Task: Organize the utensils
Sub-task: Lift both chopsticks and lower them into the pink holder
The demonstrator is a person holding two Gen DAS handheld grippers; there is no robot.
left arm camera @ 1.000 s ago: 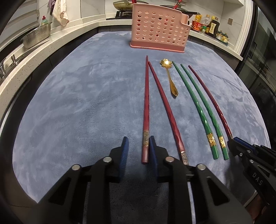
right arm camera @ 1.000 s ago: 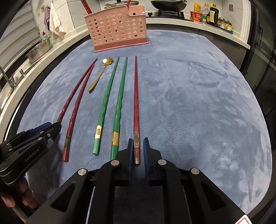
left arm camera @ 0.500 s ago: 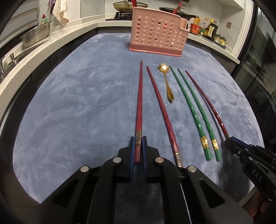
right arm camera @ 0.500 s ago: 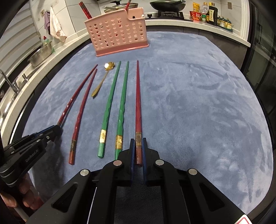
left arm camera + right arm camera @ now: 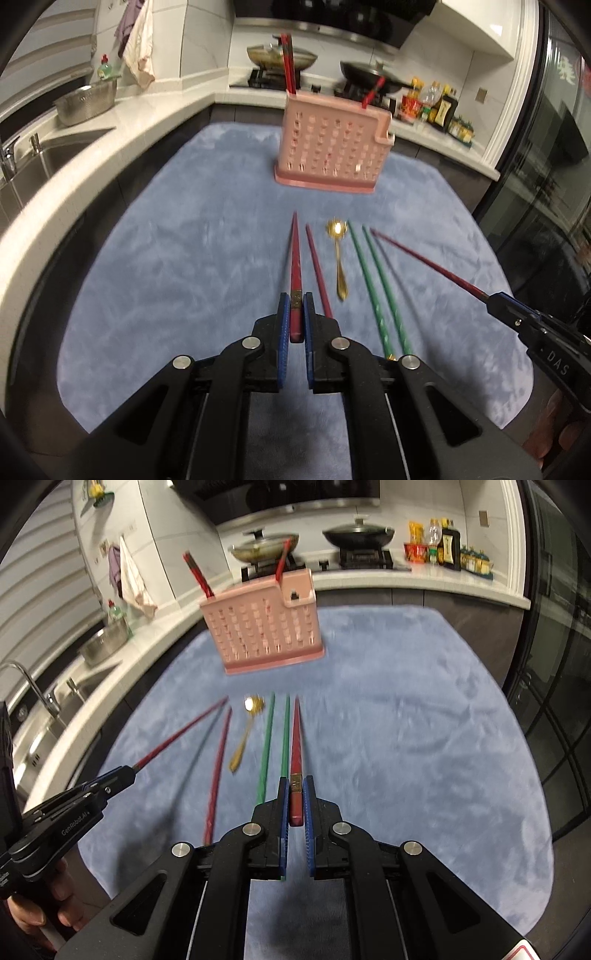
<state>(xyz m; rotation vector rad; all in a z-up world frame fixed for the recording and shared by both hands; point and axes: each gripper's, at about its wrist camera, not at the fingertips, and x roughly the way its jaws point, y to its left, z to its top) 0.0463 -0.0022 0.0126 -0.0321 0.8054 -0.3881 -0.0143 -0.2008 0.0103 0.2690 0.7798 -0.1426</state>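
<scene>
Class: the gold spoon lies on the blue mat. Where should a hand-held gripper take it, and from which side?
Grip the gold spoon on its thin straight handle, near its near end, coming from above with the jaws across it. The flower-shaped bowl is wide; the chopsticks on either side leave some room.

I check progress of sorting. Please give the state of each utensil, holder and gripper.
left gripper: shut on red chopstick, lifted
right gripper: shut on second red chopstick, lifted
third red chopstick, green chopsticks, gold spoon: lying on mat
pink holder: upright, some chopsticks inside
</scene>
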